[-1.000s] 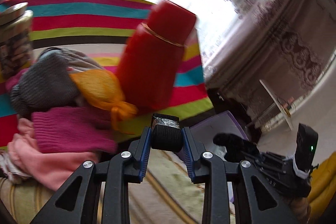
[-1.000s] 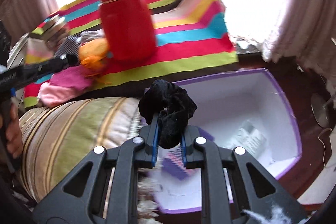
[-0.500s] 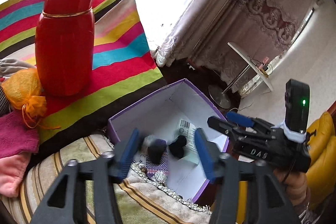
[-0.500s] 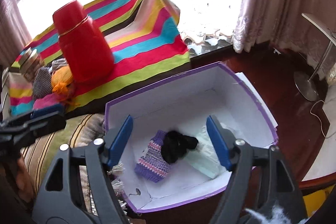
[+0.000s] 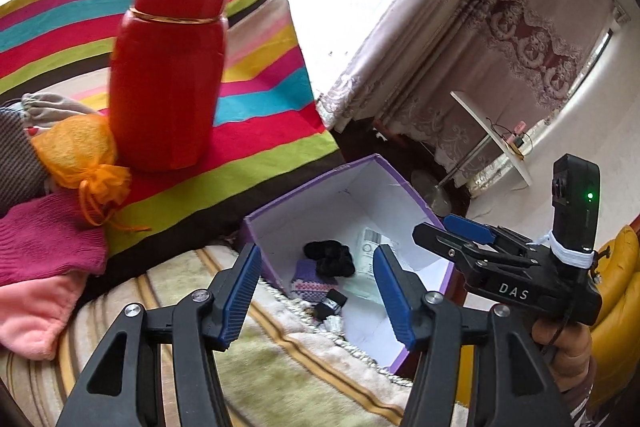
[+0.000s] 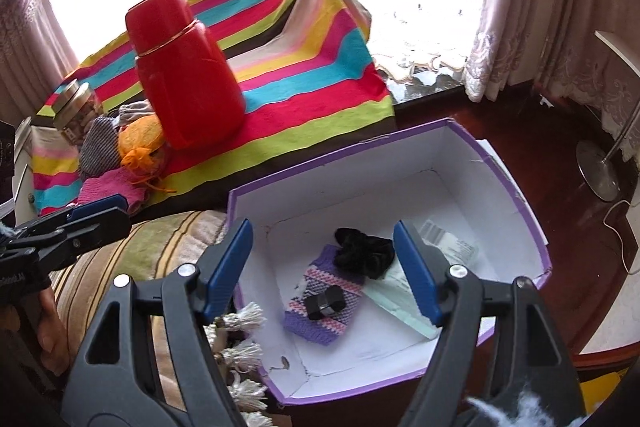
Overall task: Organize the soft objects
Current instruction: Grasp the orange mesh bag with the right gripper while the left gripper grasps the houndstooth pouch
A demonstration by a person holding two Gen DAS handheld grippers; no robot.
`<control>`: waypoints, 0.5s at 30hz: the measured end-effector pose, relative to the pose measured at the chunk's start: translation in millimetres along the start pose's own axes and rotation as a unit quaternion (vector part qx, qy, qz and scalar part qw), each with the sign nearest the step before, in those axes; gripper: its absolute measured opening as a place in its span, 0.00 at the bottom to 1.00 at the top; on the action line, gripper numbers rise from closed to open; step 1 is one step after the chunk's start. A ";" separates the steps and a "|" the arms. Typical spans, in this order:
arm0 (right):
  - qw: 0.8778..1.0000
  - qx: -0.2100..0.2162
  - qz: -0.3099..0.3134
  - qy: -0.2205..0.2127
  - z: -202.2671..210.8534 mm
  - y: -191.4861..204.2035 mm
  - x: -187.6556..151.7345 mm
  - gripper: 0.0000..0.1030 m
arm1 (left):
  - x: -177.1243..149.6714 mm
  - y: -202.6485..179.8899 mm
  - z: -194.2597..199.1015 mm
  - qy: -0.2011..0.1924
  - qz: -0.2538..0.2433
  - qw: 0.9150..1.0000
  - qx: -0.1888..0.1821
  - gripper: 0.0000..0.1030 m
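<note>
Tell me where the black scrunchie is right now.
The black scrunchie lies inside the purple box, overlapping the far end of the striped knit piece, just beyond the open right tongs.

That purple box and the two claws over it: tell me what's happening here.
A person is sorting soft items into the purple box. Both the left claw and right claw are open and empty above it. Inside lie a black scrunchie, a striped knit piece and a small black roll. The orange pouch and pink knits wait by the red flask.

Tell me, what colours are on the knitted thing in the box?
Purple, pink and white stripes on the knit, clearest from the right wrist.
</note>
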State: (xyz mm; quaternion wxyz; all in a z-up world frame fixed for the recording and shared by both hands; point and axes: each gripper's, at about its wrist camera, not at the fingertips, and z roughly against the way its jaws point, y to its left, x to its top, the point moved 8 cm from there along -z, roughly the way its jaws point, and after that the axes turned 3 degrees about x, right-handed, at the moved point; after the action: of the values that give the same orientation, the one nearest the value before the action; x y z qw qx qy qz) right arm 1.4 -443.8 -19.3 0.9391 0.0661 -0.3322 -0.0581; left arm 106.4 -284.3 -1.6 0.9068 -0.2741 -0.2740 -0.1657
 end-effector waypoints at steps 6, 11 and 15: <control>1.000 0.018 0.019 0.011 -7.4 25.5 -1.0 0.74 | -1.5 26.1 14.6 -0.013 0.024 1.000 0.015 0.57; 0.998 0.034 0.040 0.018 -12.9 51.4 1.2 0.74 | -3.0 57.1 31.0 -0.026 0.057 0.998 0.027 0.57; 0.997 0.048 0.059 0.023 -18.3 75.0 2.7 0.74 | -4.2 87.5 49.7 -0.043 0.088 0.994 0.043 0.57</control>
State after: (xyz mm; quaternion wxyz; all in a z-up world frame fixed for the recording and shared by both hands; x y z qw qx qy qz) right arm 20.0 -368.8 -19.6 0.9440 0.0924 -0.3163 0.0146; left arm 122.3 -184.9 -4.8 0.9161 -0.2647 -0.2949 -0.0617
